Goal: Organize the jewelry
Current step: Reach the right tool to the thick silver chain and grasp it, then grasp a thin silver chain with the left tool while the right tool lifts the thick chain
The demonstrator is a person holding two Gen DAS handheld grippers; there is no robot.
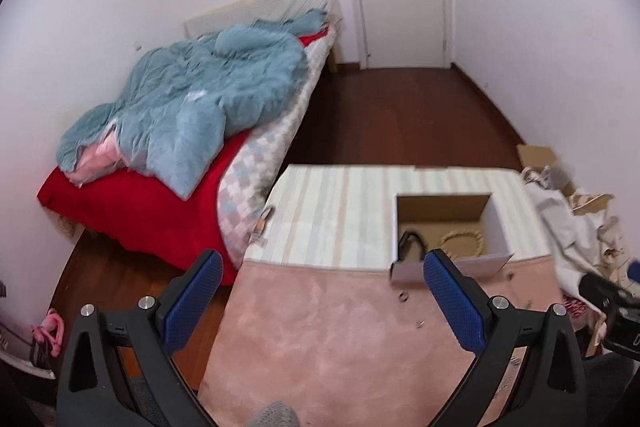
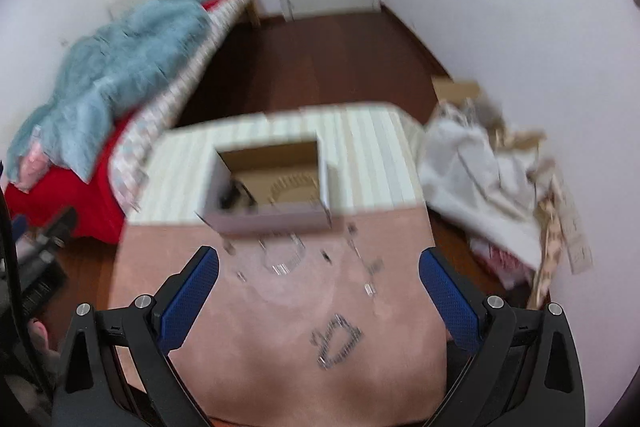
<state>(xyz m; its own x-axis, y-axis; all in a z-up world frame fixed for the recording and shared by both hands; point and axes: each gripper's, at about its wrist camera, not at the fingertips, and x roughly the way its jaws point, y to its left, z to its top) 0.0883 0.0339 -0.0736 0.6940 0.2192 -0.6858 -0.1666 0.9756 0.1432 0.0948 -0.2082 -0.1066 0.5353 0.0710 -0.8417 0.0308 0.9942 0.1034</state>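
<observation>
An open cardboard box [image 1: 452, 227] [image 2: 272, 187] stands where the striped cloth meets the pink cloth. Inside lie a beige beaded bracelet [image 1: 464, 241] [image 2: 292, 187] and a dark piece [image 1: 412, 245] [image 2: 236, 197]. Silver jewelry lies on the pink cloth: a chain bracelet [image 2: 336, 343] close between my right fingers, a ring-shaped chain [image 2: 284, 259], and several small pieces [image 2: 370, 287] [image 1: 403, 295]. My left gripper [image 1: 322, 301] is open and empty, held above the pink cloth left of the box. My right gripper [image 2: 320, 297] is open and empty above the loose pieces.
A pink cloth [image 1: 340, 339] and a striped cloth [image 1: 332, 207] cover the table. A bed with a blue quilt [image 1: 192, 99] and red sheet stands left. White fabric and cardboard scraps [image 2: 492, 179] pile up right. Dark wood floor [image 1: 400, 107] and a door lie beyond.
</observation>
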